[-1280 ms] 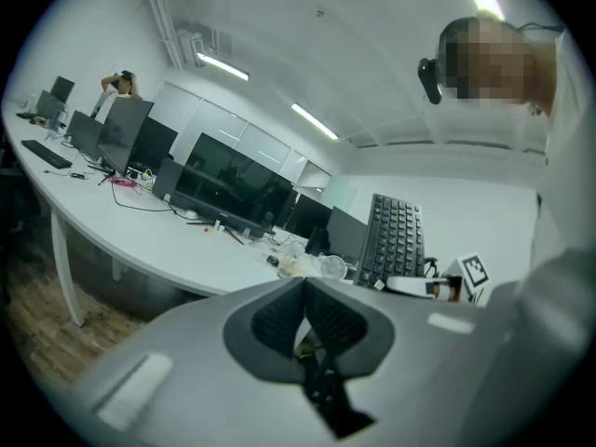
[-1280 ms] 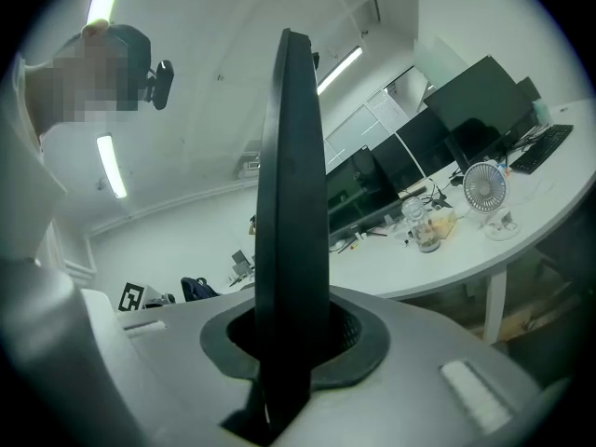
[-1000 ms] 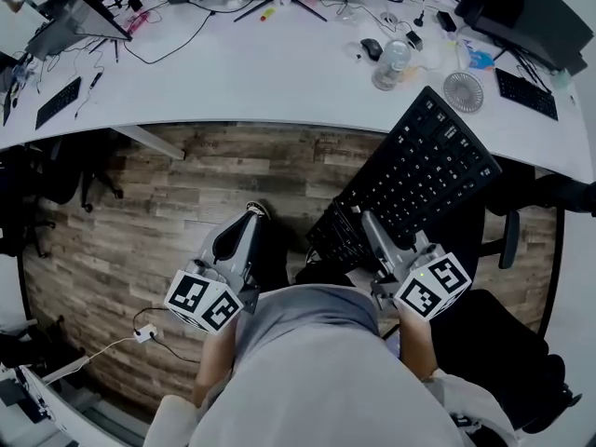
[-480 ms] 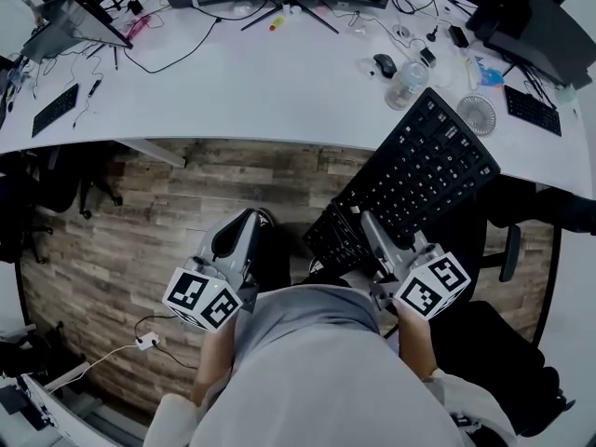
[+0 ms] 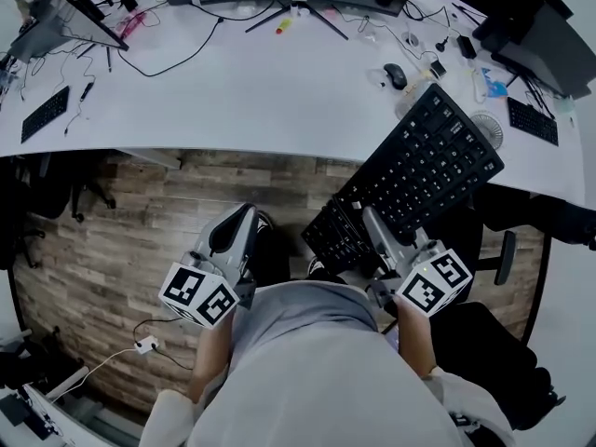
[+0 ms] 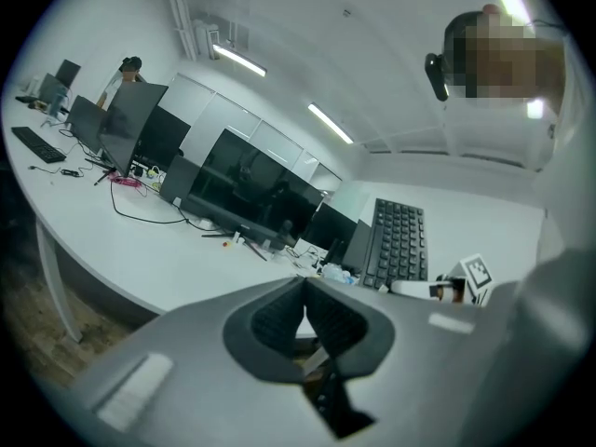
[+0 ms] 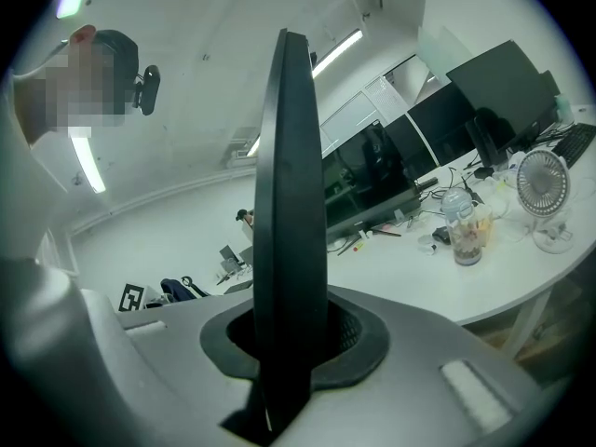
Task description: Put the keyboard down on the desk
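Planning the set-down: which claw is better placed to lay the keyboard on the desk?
Right. The right claw grips the keyboard, its far end over the desk; the left claw is shut and empty.

Loads of bare desk (image 5: 251,87) in the middle and along the front edge, easy to reach in there. The right side is the crowded bit: mouse (image 5: 396,75), bottle (image 7: 463,222), little fan (image 5: 488,130) and a small keyboard (image 5: 533,119) at the far right. A monitor stand (image 5: 300,9) pokes out at the back, and a second small keyboard (image 5: 45,114) sits far left.
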The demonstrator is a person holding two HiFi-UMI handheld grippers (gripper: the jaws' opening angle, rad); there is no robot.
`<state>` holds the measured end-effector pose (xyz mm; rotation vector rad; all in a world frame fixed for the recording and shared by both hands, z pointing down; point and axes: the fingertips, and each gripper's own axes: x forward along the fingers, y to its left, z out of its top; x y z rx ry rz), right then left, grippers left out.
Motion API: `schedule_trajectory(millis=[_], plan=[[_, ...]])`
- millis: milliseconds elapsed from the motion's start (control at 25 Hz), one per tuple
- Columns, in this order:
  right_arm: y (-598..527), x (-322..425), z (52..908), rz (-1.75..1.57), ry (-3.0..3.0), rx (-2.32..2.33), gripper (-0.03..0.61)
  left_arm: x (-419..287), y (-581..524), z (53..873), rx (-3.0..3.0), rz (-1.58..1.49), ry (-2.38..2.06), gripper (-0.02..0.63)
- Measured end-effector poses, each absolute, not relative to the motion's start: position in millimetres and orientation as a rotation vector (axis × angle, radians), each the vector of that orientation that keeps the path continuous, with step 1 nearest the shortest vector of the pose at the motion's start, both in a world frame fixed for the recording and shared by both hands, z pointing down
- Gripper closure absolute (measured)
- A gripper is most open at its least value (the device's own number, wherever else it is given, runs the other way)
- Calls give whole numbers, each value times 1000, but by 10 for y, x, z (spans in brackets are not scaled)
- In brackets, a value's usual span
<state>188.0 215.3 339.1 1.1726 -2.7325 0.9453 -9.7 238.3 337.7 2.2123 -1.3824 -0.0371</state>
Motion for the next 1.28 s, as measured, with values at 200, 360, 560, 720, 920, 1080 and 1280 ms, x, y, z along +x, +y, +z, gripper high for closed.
schedule_trajectory(millis=[200, 360, 560, 720, 920, 1080, 1280], plan=[[1915, 1619, 3293, 932, -2725, 1206, 505, -348, 2109, 3316, 2229, -89, -1335, 614], [1725, 1403, 3241, 922, -2721, 1224, 505, -569, 1900, 3302, 2227, -111, -1313, 614], [1528, 1130, 3199, 903, -2711, 1248, 505, -916, 1700, 3332, 2210, -109, -1317, 614], [1390, 918, 3154, 890, -2710, 1266, 505, -1174, 1552, 3315, 2213, -127, -1317, 614], [1293, 585, 3145, 886, -2705, 1270, 505, -1507, 1485, 3205, 2258, -253, -1294, 614], [1259, 305, 3134, 911, -2708, 1294, 506, -1826, 1474, 3200, 2270, -259, -1317, 614], [1235, 288, 3120, 988, -2719, 1297, 506, -1888, 1498, 3182, 2247, -287, -1334, 614]])
